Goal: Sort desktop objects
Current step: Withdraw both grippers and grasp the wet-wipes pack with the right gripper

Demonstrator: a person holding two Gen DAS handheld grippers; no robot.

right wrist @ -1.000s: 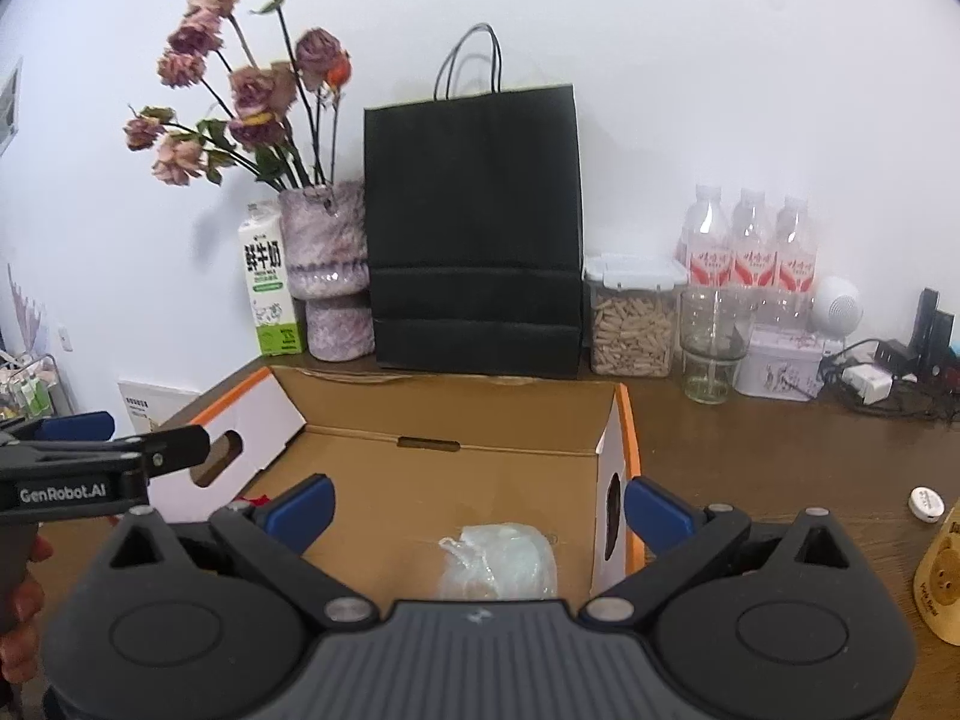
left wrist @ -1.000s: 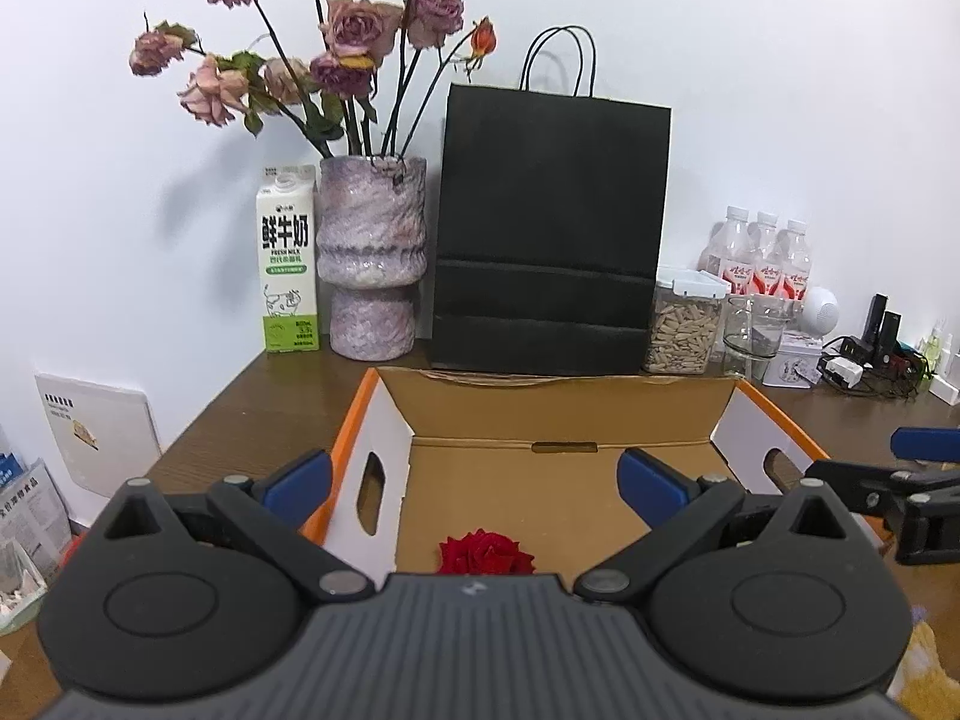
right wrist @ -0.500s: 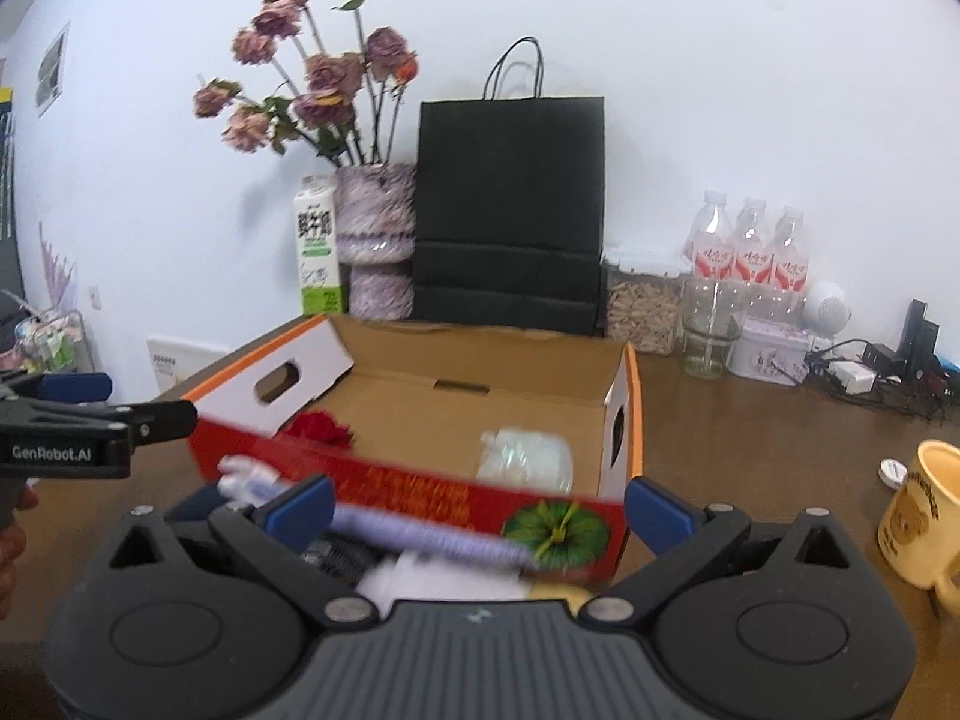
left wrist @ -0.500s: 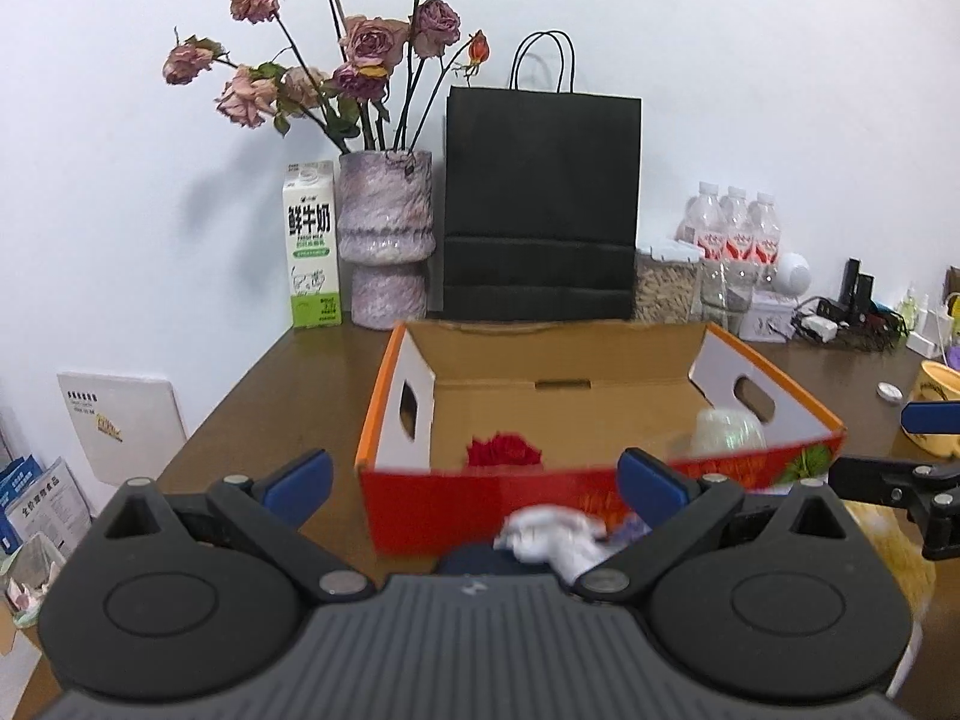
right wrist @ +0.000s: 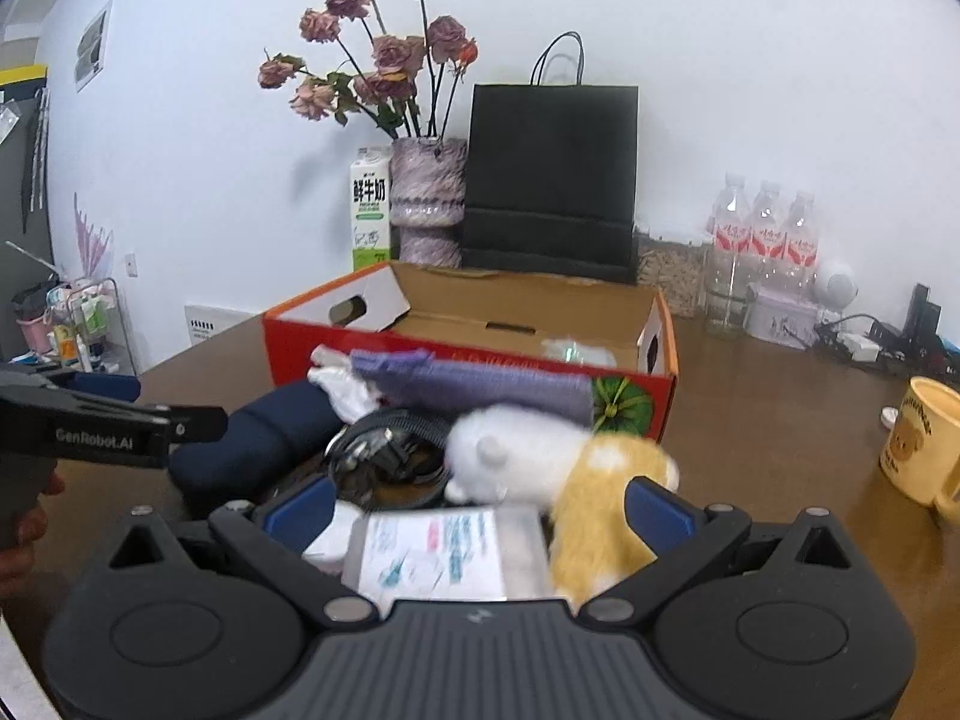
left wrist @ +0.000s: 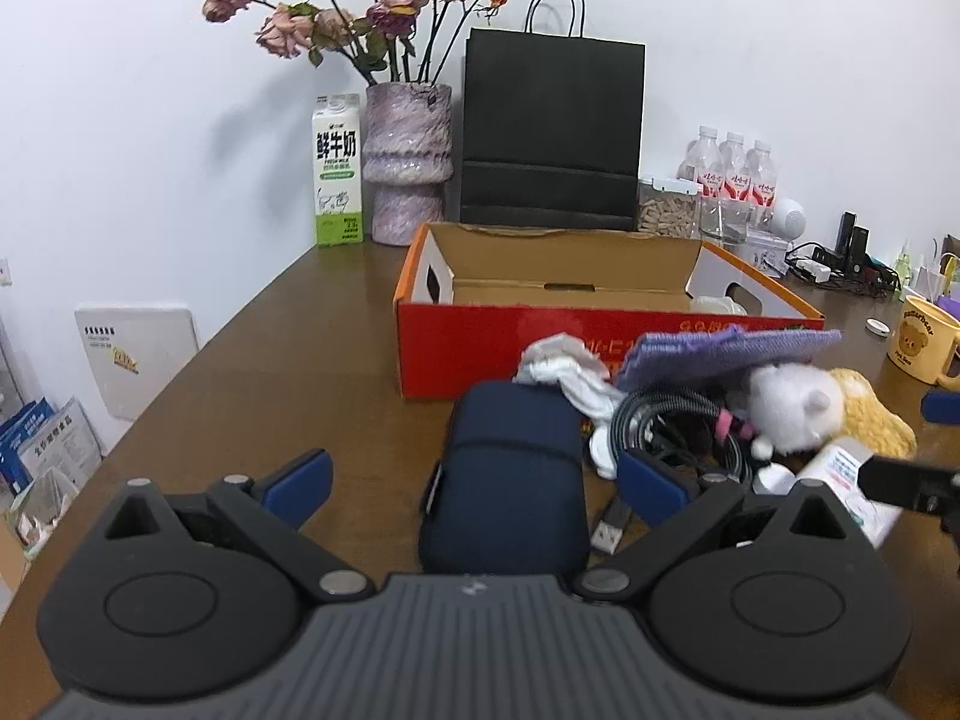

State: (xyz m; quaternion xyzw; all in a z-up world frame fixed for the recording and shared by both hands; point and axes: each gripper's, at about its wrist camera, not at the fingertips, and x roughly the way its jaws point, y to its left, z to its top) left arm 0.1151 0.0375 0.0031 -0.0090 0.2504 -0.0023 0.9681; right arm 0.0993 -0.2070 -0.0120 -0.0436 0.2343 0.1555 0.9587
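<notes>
Both tools are held wide and empty, the left tool over the navy pouch, the right tool over the paper packet, with the red box seen at twelve o'clock on the bench.

Both views are evenly and softly lit, the white wall bright without glare. The dried roses cast a faint grey shadow on it toward the left. Fisheye bending curves the brown table edge, and the frame corners go dark. Motion blur smears the white plush toy and printed packet (worst in the right wrist view); the black paper bag is slightly soft.
</notes>
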